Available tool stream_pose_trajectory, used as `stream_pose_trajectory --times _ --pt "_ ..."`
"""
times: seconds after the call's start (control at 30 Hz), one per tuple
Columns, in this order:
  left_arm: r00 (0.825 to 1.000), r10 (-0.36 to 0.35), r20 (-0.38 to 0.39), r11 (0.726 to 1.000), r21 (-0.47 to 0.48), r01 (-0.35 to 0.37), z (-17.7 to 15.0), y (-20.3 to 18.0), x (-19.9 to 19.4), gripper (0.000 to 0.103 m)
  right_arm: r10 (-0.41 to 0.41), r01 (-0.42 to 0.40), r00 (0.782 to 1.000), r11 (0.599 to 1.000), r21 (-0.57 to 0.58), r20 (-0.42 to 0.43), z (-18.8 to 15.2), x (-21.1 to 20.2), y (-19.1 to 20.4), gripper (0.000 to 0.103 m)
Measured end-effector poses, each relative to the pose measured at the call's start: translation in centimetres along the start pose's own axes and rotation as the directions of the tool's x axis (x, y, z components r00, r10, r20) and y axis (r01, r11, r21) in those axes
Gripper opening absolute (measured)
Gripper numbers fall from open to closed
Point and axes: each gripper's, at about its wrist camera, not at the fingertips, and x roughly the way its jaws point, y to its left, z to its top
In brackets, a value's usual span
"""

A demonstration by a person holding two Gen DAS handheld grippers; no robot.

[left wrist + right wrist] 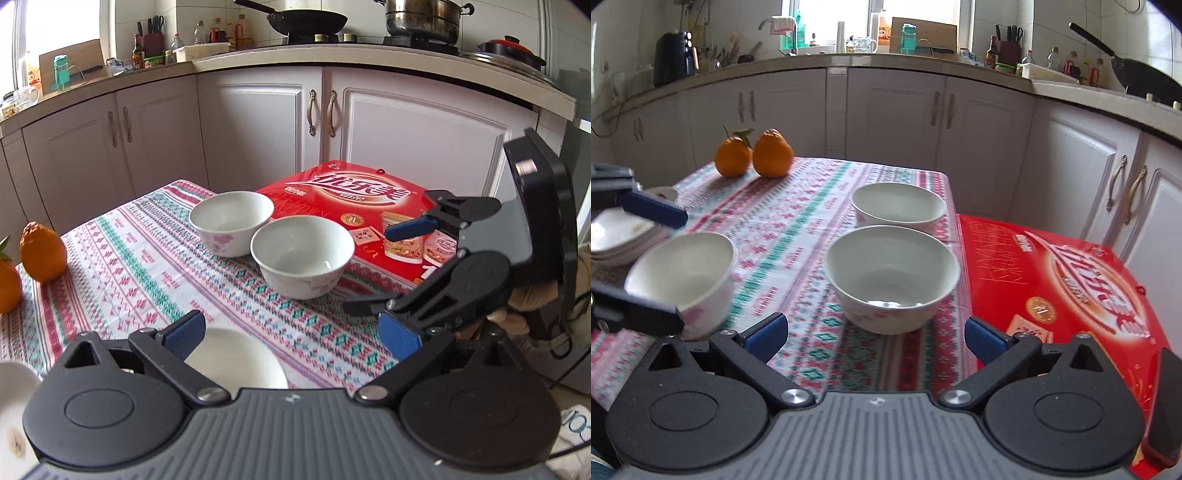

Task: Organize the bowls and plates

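White bowl (892,277) is sitting just ahead of the right gripper (875,336), whose jaws are gaping wide and empty, seemingly lining up a grab; left gripper (291,336) is hanging equally wide over another bowl (236,360)

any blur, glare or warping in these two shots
Left wrist view: the window at upper left is blown out white, the counter edge bows from fisheye warp, and the right hand-held gripper is slightly smeared. Right wrist view: the bowl at left and the left hand-held gripper are motion-blurred, the centre bowl is sharp, and the corners go dark.
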Motion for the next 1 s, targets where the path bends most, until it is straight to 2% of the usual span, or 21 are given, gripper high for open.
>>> stream_pose_trajectory --times 0.23,0.47,0.53,0.67,1.0 --pt "1.000 0.010 -0.019 1.000 0.028 -0.010 3.3 -0.1 4.1 0.100 0.020 -0.020 1.000 0.999 -0.050 0.001 -0.1 2.0 -0.7 0.103" --pt "0.997 -0.006 -0.077 1.000 -0.020 0.004 5.4 1.0 8.9 0.097 0.042 -0.041 0.999 0.998 -0.044 0.011 0.0 3.6 -2.0 0.103" --pt "0.996 0.001 -0.091 1.000 -0.025 -0.004 5.8 1.2 10.1 0.093 0.056 -0.055 0.998 0.998 -0.042 0.014 0.0 3.9 -2.5 0.102" --pt "0.992 -0.041 -0.122 0.996 -0.081 0.031 6.3 2.0 11.8 0.079 0.090 -0.089 0.996 0.995 -0.048 0.019 0.1 4.1 -2.9 0.096" --pt "0.985 -0.066 -0.161 0.991 -0.122 0.046 6.6 2.8 14.0 0.064 0.142 -0.139 0.989 0.986 -0.087 0.030 0.1 4.2 -3.4 0.088"
